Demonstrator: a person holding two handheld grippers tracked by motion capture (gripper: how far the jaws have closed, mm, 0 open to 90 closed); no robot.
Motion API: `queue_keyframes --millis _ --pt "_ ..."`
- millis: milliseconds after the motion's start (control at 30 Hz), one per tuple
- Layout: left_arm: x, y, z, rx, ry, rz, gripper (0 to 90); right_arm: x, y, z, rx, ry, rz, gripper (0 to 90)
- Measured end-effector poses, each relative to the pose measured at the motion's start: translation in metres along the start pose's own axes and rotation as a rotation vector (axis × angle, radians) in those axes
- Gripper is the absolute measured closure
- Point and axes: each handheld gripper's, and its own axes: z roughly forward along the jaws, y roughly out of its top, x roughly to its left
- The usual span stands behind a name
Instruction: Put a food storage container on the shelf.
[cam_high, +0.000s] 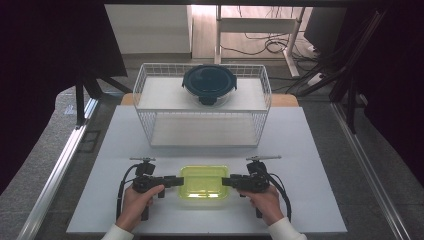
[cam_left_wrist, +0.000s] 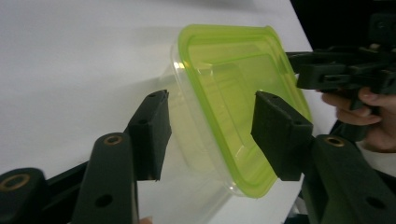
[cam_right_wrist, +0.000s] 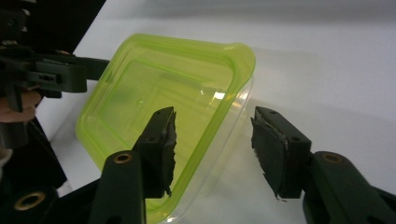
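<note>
- While the left tongs (cam_high: 175, 181) are straddling the left end of the box (cam_high: 204, 182), their jaws are standing part-open, one over the green lid (cam_left_wrist: 233, 79) and one beside the clear wall, neither pad pressing yet as far as I can tell.
- The right tongs (cam_high: 226, 181) are doing the same at the opposite end, jaws apart around the rim, gripping nothing.
- For a good hold, both pairs should be closing evenly on the rim, so that the box is not tilting or sliding across the desk (cam_high: 310, 165).
- Pads should be landing on the stiff lid edge rather than the thin wall, which would likely flex.
- The box is sitting on the desk near its front edge, between the two hands.
- Farther back, a wire basket (cam_high: 150, 95) is carrying a round container (cam_high: 209, 83) on its upper shelf, well apart from the box.
</note>
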Motion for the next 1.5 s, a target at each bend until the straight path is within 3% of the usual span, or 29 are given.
queue_keyframes --millis 200,333,500,633,867,1067,1333,1500 --pt "0.002 -0.001 0.008 0.017 -0.040 -0.030 53.4 -0.007 -0.004 0.003 0.007 0.049 0.060 57.5" --pt "0.003 -0.001 0.010 0.020 -0.052 -0.058 63.5 -0.010 -0.005 0.006 0.012 0.096 0.102 65.6" --pt "0.006 -0.004 0.011 0.011 -0.067 -0.090 73.1 -0.016 -0.006 0.004 0.008 0.116 0.147 72.4" --pt "0.005 -0.005 0.010 0.011 -0.080 -0.098 75.3 -0.016 -0.007 0.000 -0.003 0.122 0.159 75.1" --pt "-0.008 -0.003 0.002 -0.001 -0.082 -0.052 77.0 -0.012 -0.007 -0.008 -0.013 0.125 0.133 77.9" --pt "-0.027 0.005 -0.013 -0.040 -0.079 0.020 76.8 -0.003 -0.001 -0.021 -0.058 0.138 0.085 78.4" --pt "-0.035 0.009 -0.022 -0.061 -0.078 0.043 77.0 0.009 0.008 -0.030 -0.088 0.129 0.034 78.4" --pt "-0.045 0.015 -0.028 -0.085 -0.080 0.079 77.1 0.016 0.015 -0.039 -0.105 0.127 0.005 78.4"
